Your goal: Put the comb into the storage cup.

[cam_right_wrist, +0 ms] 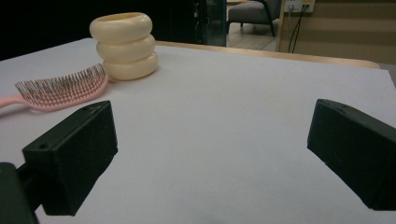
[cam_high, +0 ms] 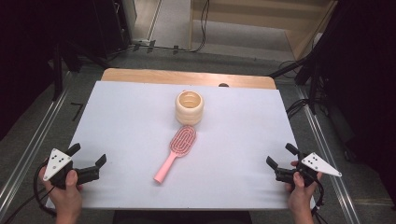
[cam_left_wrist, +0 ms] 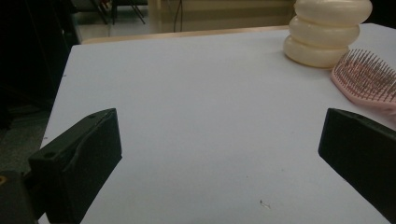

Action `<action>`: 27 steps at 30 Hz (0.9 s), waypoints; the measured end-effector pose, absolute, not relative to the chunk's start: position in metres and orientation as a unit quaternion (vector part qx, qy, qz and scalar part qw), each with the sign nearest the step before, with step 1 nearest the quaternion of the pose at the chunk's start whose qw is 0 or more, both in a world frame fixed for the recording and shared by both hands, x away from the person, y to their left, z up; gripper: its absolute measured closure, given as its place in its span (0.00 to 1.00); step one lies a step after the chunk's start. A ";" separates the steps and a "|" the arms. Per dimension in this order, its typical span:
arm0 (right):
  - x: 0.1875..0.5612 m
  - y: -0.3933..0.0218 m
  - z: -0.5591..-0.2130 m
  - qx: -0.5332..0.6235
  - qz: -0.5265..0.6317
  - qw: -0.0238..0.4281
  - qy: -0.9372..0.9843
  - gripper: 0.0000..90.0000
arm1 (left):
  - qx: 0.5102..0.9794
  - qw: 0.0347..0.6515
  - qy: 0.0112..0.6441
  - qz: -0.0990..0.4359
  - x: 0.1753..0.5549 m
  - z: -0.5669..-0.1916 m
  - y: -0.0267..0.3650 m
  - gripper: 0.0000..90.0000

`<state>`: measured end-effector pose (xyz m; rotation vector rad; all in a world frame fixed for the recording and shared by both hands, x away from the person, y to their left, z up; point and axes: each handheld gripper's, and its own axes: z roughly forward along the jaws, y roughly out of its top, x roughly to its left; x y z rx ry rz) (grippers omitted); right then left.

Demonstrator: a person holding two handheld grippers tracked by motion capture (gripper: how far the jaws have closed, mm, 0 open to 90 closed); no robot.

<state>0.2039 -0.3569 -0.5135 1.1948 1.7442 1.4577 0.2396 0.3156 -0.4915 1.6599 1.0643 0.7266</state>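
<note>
Left gripper (cam_high: 88, 162), black two-jaw tool with grey three-cornered plate, held at near left corner of white tabletop (cam_high: 126, 126); jaws wide apart, nothing between them.

Ahead and to the right of it, roughly midway between both grippers: one pink plastic vented hairbrush (cam_high: 176, 151), lying flat, bristles up, slim handle pointing back toward the near edge, head farther off. Just beyond the head, close beside it or touching: one cream ribbed cup of three stacked rings (cam_high: 189, 107), upright, mouth open. Contact between the two not resolvable.

Right gripper (cam_high: 281, 162), same build, at near right corner; jaws likewise wide apart and empty. Brush and cup ahead and to its left.

Judged handling: brush light and rigid, smooth handle possibly slippery, bristles flexible and poor for gripping. Best hold across the narrow handle near its middle. Cup likely light and easily tipped if the head is dragged against it.

Count: two grippers, one brush, one cup.
</note>
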 end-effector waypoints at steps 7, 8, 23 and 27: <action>0.203 -0.353 -0.514 0.443 0.534 0.288 0.660 0.00 | 0.702 0.484 0.421 0.308 0.240 -0.483 0.302 0.00; 0.203 -0.353 -0.514 0.443 0.534 0.288 0.660 0.00 | 0.704 0.483 0.418 0.309 0.240 -0.480 0.299 0.00; 0.204 -0.351 -0.515 0.432 0.538 0.285 0.666 0.00 | 0.747 0.470 0.378 0.280 0.241 -0.436 0.243 0.00; 0.204 -0.351 -0.515 0.430 0.538 0.283 0.668 0.00 | 0.760 0.468 0.365 0.264 0.249 -0.427 0.228 0.00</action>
